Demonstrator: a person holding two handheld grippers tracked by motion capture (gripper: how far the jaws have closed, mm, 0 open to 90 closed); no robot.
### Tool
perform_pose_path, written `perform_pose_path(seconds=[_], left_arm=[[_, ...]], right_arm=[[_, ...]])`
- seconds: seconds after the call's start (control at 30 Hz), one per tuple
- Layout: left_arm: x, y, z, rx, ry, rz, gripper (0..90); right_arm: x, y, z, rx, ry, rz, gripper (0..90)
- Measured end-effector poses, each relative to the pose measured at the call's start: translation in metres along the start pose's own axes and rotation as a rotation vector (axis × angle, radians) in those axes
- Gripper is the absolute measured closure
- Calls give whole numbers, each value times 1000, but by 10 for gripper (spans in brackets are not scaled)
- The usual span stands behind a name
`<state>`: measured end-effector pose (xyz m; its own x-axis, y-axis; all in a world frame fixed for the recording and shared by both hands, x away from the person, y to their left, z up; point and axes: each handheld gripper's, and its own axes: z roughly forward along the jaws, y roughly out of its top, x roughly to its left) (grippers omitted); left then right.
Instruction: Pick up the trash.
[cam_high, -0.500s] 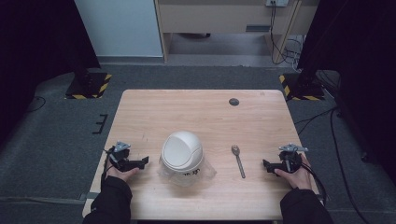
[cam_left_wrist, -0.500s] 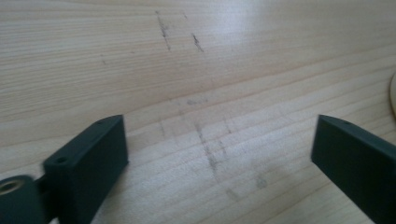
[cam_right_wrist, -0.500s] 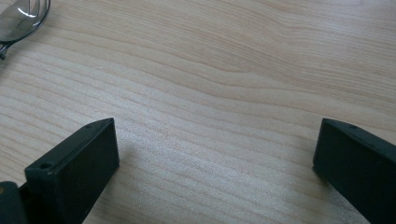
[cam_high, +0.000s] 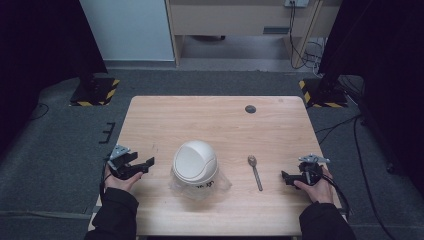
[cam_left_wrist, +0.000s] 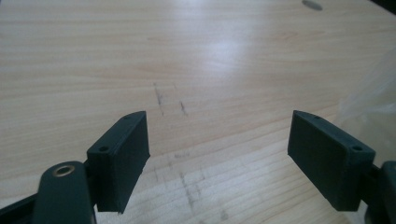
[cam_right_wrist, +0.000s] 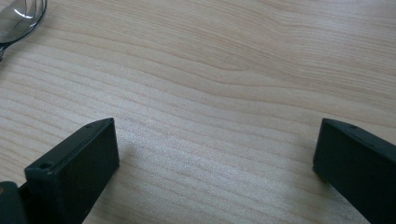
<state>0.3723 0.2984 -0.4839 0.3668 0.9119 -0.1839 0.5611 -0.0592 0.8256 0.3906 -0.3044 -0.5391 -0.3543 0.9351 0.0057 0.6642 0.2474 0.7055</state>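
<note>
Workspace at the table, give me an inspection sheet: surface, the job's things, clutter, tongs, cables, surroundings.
Surface: light wooden table, faint dark scuff marks ahead of the left tongs.
Job's things: white dome-shaped lid on a clear plastic container near the front middle; metal spoon lying flat to its right, apart from it.
Clutter: small dark round disc near the far edge.
Tongs: left tongs open, holding nothing, left of the container; right tongs open, holding nothing, right of the spoon.
Cables: one trails from the right tongs; more on the floor at far right.
Surroundings: grey carpet, two yellow-black striped stand bases, pale cabinet behind.
</note>
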Motion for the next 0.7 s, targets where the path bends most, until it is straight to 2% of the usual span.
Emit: perform_pose_path(seconds=[0.1, 0.13, 0.2, 0.27, 0.3, 0.33, 0.37, 0.4, 0.43, 0.47, 0.53, 0.57, 0.63, 0.67, 0.7], left_arm=[[-9, 14, -13, -75, -9, 17, 202], [-9, 14, -13, -75, -9, 17, 203], [-14, 22, -19, -116, -12, 30, 203], [-21, 30, -25, -162, -23, 49, 206], [-28, 37, -31, -208, -33, 67, 207], [-28, 37, -31, -208, -33, 67, 207], [-36, 43, -35, -240, -44, 96, 207], [-36, 43, -35, -240, -44, 96, 207], [-44, 48, -38, -263, -61, 118, 207], [-44, 48, -38, -263, -61, 118, 207], [-58, 54, -39, -277, -99, 144, 207], [-58, 54, -39, -277, -99, 144, 207], [-71, 56, -37, -277, -140, 169, 211], [-71, 56, -37, -277, -140, 169, 215], [-79, 56, -34, -264, -163, 188, 216]], right_arm=[[1, 0, 0, -2, -3, 6, 7], [1, 0, 0, -2, -3, 6, 7], [1, 0, 0, -1, -3, 5, 7], [1, 0, 0, -1, -3, 6, 7], [1, 0, 0, -1, -3, 7, 7], [1, 0, 0, -1, -3, 7, 7], [1, 0, 0, -1, -3, 5, 7], [1, 0, 0, -1, -3, 5, 7], [1, 0, 0, -1, -3, 6, 7], [1, 0, 0, -1, -3, 6, 7], [1, 0, 0, -1, -4, 6, 7], [1, 0, 0, -1, -4, 6, 7], [1, 0, 0, -1, -4, 6, 6], [1, 0, 0, -1, -4, 6, 6], [1, 0, 0, -1, -5, 6, 7]])
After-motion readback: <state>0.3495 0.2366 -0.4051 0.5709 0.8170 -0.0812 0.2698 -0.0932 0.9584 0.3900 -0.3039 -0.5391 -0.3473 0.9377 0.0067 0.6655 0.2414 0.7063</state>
